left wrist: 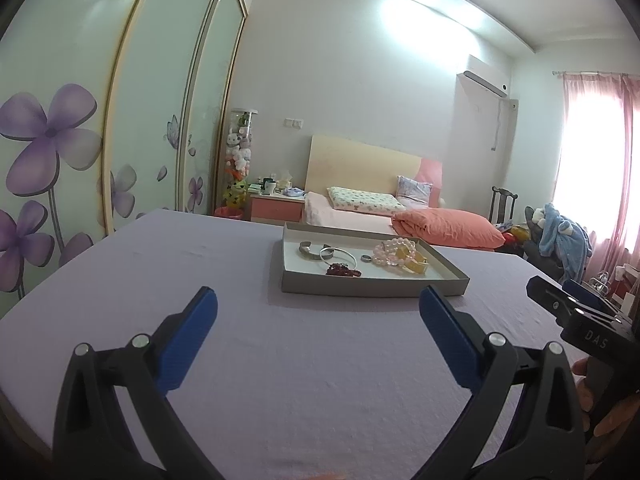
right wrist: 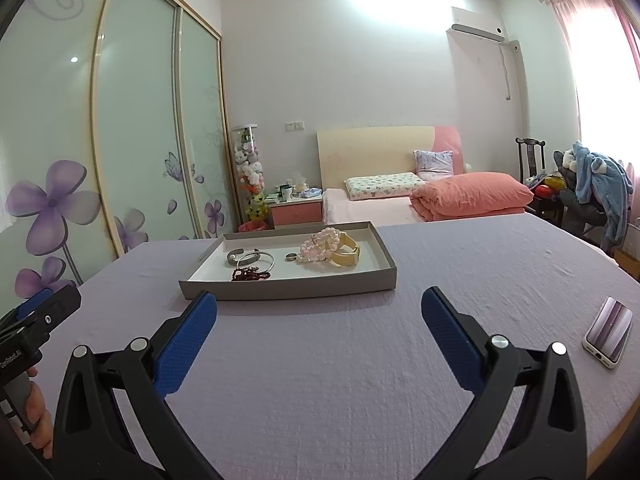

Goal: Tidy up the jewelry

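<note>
— How's your light?
— Bright daylight through your pink curtain, blown out there; glare patches wash your ceiling.
— Sharpness?
— Centre's fair, slightly soft. Fisheye bends your wardrobe doors; corners go black.

We see a shallow tray on the cloth-covered table. In it, bangles lie left, a dark bead string before them, a ring at centre, beaded bracelets right. A phone lies far right. Behind stands a bed.
</note>
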Demonstrator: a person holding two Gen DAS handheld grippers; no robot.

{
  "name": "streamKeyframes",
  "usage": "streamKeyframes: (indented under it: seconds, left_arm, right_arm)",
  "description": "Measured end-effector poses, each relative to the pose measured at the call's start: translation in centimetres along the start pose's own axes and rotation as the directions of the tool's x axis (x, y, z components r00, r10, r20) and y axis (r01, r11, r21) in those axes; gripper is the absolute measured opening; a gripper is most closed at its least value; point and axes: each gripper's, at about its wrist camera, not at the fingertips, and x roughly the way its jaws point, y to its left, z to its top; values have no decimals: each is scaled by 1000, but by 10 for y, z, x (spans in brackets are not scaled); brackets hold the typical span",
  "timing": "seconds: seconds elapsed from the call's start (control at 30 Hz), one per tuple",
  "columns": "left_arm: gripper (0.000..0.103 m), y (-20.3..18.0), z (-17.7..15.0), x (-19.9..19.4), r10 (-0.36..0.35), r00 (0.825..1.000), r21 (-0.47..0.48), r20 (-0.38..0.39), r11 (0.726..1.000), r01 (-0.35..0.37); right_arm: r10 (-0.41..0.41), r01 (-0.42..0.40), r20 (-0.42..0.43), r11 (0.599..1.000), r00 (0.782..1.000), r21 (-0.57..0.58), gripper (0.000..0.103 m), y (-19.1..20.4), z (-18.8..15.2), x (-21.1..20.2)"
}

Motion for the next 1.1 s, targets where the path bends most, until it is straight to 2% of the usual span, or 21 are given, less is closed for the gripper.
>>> streamKeyframes:
  seconds: [0.37, 1.1]
  left_arm:
    - [99, -3, 3, -4, -9, 1000, 3, 21, 1000, 9]
    - [99, -12, -1, -2, -14, 1000, 6, 7, 1000, 14]
  right_arm:
    - [9, -9, 8, 1000, 1000, 1, 101, 2, 2, -3]
    - [11, -11, 16, 1000, 1000, 0, 101, 4, 3, -6]
